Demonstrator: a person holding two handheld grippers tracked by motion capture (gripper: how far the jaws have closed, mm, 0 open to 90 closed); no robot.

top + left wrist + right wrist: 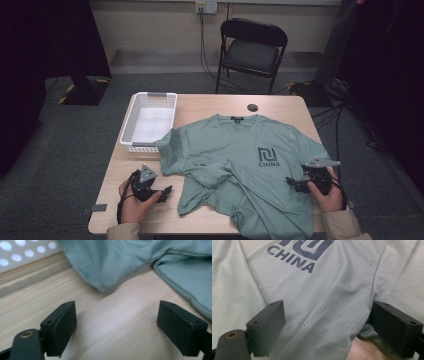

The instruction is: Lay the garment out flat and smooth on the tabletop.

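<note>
High view: green T-shirt point(240, 165) lies rumpled on the tabletop point(200, 102), both grippers with jaws spread, gripping nothing. Right gripper point(327, 325) straddles a fabric ridge near the side seam; it should close on one layer only. Left gripper point(116, 325) hovers over bare wood near the sleeve.

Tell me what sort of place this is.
Probably a lab or studio room set up for recording, not a home: a lone wooden table on grey carpet, a black folding chair against a bare wall with a socket, and dark curtains at the sides.
</note>
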